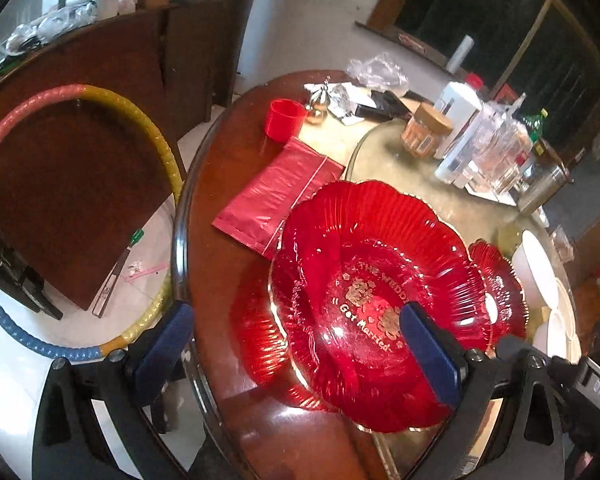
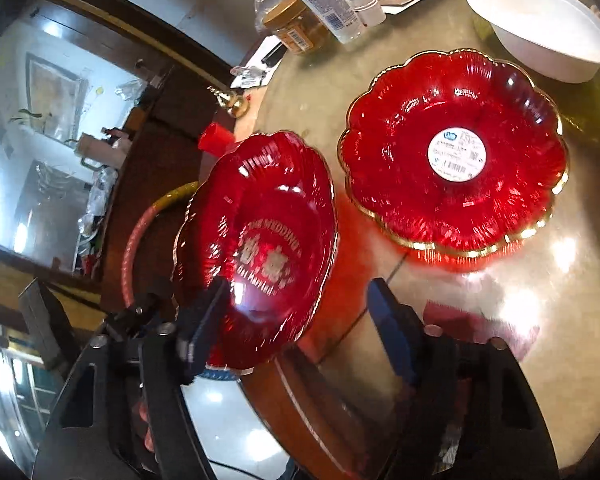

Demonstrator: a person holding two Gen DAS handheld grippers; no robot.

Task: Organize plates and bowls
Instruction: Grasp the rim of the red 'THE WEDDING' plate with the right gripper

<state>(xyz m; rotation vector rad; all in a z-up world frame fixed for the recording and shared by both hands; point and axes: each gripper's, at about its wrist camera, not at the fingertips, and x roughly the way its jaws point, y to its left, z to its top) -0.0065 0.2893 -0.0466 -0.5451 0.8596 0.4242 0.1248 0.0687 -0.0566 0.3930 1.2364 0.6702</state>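
- Left gripper point(image 1: 292, 344) spread wide; its right finger lies over the lettered red glass plate point(image 1: 364, 300), nothing clamped.
- Right gripper point(image 2: 296, 324) wide, empty.
- Second red plate point(image 2: 454, 152), barcode sticker at centre, at 1 o'clock; white bowl point(image 2: 540, 24) beyond.
- Red packet point(image 1: 276, 196), red cup point(image 1: 286, 120), and jar point(image 1: 424, 128) crowd the round table point(image 1: 220, 280) at 11–1 o'clock.

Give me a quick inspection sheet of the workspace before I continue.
Surface: round wooden table with glass turntable.
Job's things: lettered red plate tilted, raised; second red plate flat with sticker; white bowl.
Clutter: red cup, red bag, jar, bottles.
Grippers: left hand-held gripper open around lettered plate; right hand-held gripper open.
Cables: nothing seen.
Surroundings: hoop, dark cabinet.
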